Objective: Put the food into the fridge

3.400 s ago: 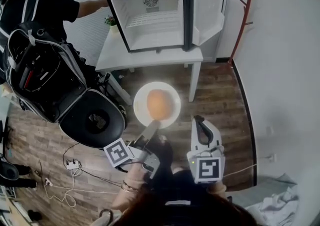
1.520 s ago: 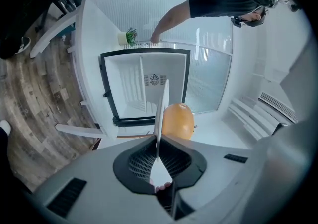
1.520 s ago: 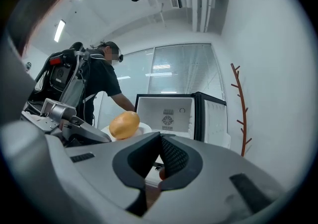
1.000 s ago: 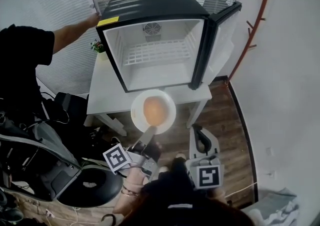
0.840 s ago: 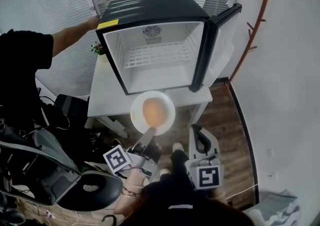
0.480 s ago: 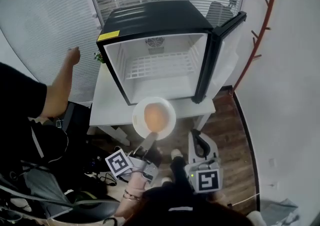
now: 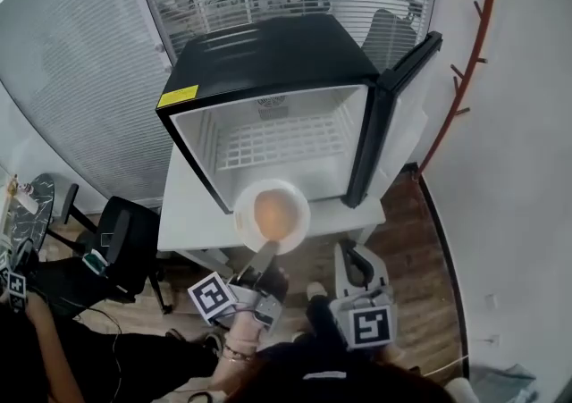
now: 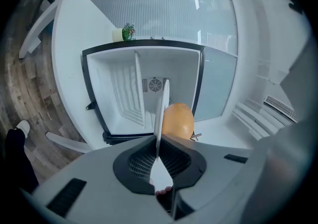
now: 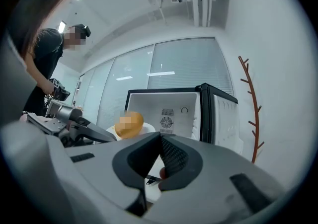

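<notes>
Food (image 7: 273, 212), a round orange-brown lump, looks light and free to roll on its white plate (image 7: 244, 211). I judge the stiff, slick rim the right place to hold, with the plate level. The left gripper (image 7: 266, 252) has its jaws nearly together, clamped on the near rim, with the food just beyond them. Farther ahead stands the open fridge (image 7: 268, 62). Off to its right, the right gripper (image 7: 351, 256) is closed and empty.

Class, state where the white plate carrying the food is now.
In the head view's centre, the plate is held by its near rim in the left gripper, in front of the open fridge.
</notes>
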Available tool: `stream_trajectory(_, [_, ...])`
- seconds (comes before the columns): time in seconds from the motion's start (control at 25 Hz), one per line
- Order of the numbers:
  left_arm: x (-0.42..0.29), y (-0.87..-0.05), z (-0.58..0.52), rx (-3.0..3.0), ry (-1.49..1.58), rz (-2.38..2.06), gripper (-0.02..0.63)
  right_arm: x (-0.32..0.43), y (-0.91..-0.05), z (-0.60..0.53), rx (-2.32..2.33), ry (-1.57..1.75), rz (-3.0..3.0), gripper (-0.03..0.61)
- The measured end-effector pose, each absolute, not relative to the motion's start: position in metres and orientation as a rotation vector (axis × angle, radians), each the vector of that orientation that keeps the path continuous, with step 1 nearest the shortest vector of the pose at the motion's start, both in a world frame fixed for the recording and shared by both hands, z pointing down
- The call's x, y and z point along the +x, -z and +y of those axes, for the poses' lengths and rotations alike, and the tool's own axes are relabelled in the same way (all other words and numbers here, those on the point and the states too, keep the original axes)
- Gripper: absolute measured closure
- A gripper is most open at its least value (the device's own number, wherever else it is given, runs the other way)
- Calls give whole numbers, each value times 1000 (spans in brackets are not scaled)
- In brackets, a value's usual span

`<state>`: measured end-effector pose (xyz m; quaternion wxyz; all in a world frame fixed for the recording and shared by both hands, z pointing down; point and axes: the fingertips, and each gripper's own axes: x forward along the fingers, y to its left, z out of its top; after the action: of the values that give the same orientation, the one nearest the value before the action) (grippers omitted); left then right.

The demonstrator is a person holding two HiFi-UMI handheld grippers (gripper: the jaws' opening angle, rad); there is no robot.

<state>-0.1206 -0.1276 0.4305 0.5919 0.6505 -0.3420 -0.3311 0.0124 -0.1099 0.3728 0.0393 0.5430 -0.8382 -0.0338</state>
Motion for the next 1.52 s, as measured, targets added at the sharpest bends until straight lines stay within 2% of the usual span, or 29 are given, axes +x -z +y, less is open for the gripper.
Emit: stream_trajectory(1.52, [-129, -454, -282, 1432, 783, -880, 598, 17, -392, -261, 1606, 62, -2568, 580])
